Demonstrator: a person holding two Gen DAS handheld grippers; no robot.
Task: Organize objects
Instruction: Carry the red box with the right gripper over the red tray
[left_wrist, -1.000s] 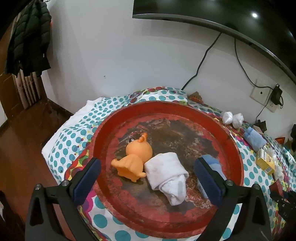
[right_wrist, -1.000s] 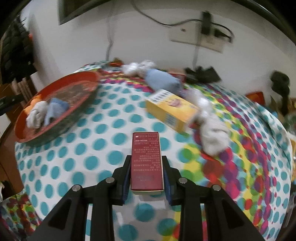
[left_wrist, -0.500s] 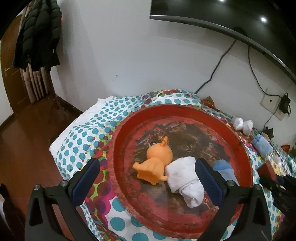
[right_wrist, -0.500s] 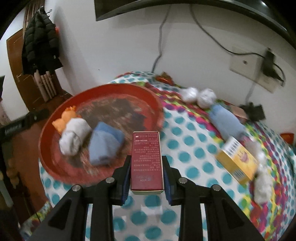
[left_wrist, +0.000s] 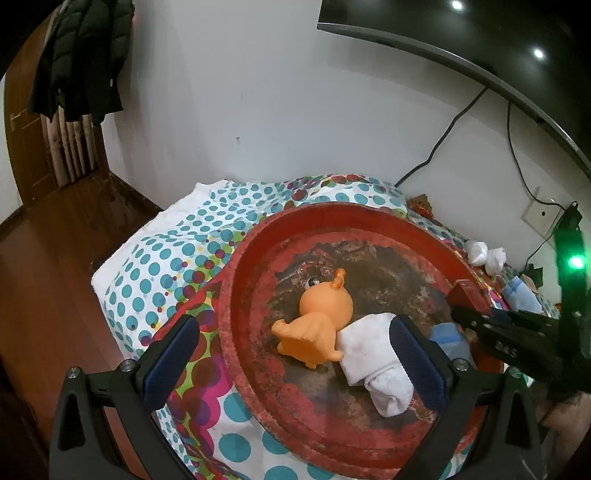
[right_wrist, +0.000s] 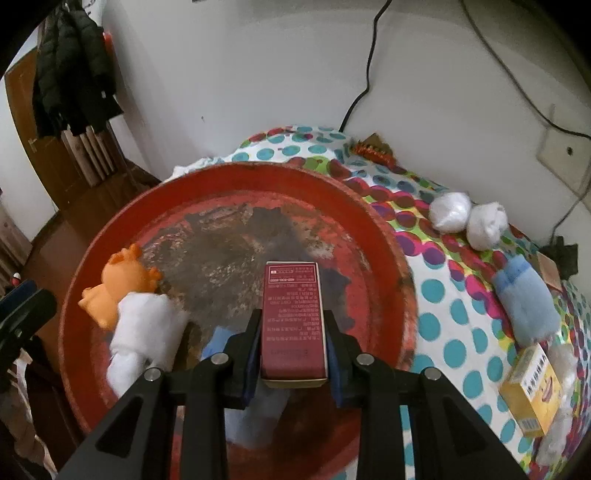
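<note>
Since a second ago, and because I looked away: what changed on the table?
The right gripper, still shut on the dark red box, carried it from over the dotted cloth to above the red tray. The left gripper stayed open; the orange toy and white sock stayed put.
</note>
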